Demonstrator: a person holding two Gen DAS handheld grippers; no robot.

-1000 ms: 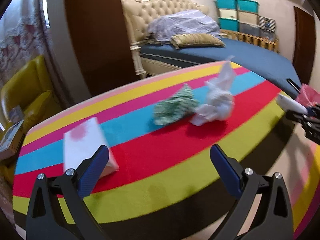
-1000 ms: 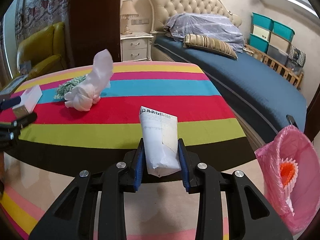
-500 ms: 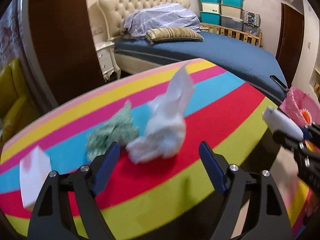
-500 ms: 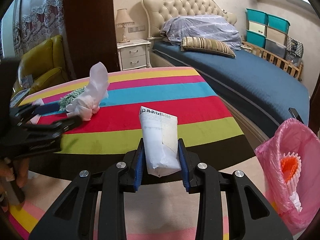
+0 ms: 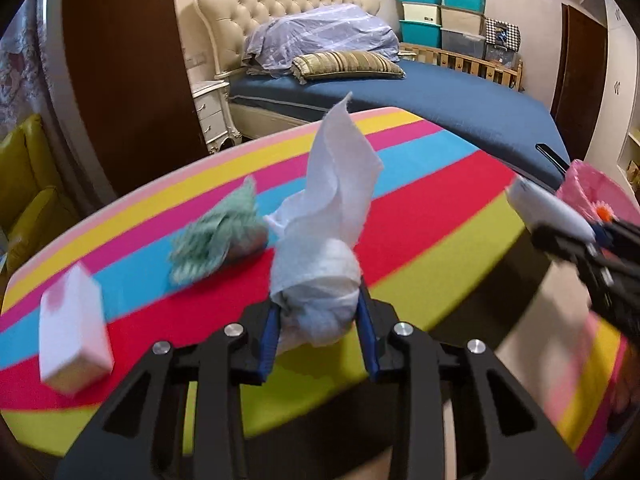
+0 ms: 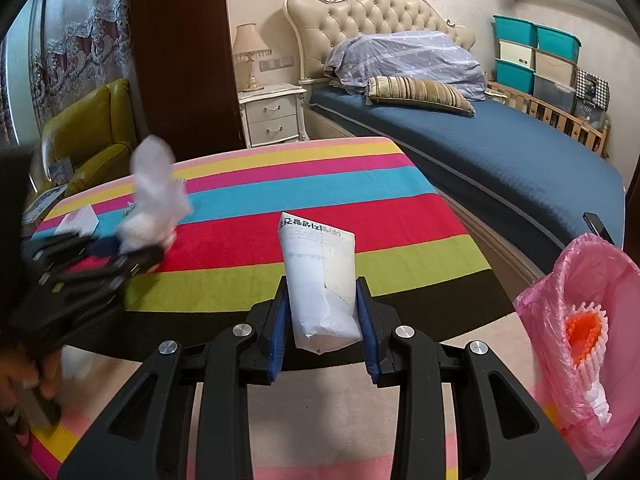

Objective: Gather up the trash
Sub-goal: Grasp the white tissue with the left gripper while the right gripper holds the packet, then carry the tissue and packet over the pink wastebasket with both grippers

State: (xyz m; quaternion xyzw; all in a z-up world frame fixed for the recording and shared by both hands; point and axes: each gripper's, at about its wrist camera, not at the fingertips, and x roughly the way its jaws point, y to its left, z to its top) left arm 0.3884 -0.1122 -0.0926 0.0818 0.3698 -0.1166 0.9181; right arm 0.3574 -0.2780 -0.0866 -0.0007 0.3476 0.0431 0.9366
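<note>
A crumpled white tissue wad (image 5: pixel 328 240) sits between the blue pads of my left gripper (image 5: pixel 318 308), whose jaws are closing and press on its sides, low over the striped table (image 5: pixel 440 208). Behind it lie a crumpled green wrapper (image 5: pixel 216 240) and a small white box (image 5: pixel 72 332). My right gripper (image 6: pixel 322 300) is shut on a folded white paper packet (image 6: pixel 320 272), held off the table's near edge. A pink trash bag (image 6: pixel 580 320) with orange and white foam netting inside stands open at the right. From the right wrist view the left gripper (image 6: pixel 132 256) and tissue (image 6: pixel 154 200) appear blurred at the left.
A bed with a blue cover (image 6: pixel 500 160) runs along the far right. A white nightstand (image 6: pixel 272 116) with a lamp and a yellow armchair (image 6: pixel 88 128) stand behind the table. Striped carpet lies below the grippers. A hand shows at the lower left.
My left gripper swung right from the white box to the tissue wad and its jaws closed onto it. The right gripper kept its hold on the paper packet and barely moved.
</note>
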